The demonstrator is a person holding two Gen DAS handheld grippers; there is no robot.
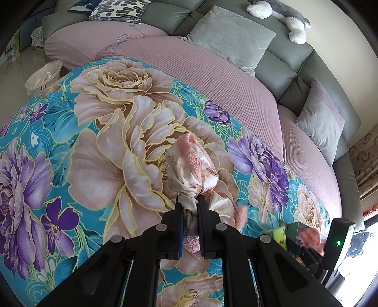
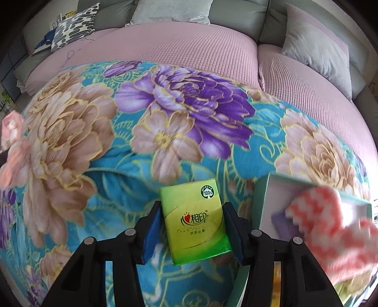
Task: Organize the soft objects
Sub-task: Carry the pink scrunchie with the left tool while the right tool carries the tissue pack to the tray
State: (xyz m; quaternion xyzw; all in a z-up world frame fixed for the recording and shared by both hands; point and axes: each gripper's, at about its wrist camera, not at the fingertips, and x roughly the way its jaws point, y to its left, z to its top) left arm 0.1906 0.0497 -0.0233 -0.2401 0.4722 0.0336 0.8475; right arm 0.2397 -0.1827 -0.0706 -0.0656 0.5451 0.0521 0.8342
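My left gripper is shut on a bunched white and pink floral cloth, held above the floral blanket. The same cloth shows blurred at the left edge of the right wrist view. My right gripper is shut on a green tissue pack, held just above the blanket. To its right stands a green-rimmed box with a pink and white zigzag cloth hanging over its edge. The box and the zigzag cloth also show at the lower right of the left wrist view.
The blanket lies over a sofa with a pink cover and grey backrest. Grey cushions, a patterned cushion and a grey and white plush toy sit along the back. A white basket stands on the floor at left.
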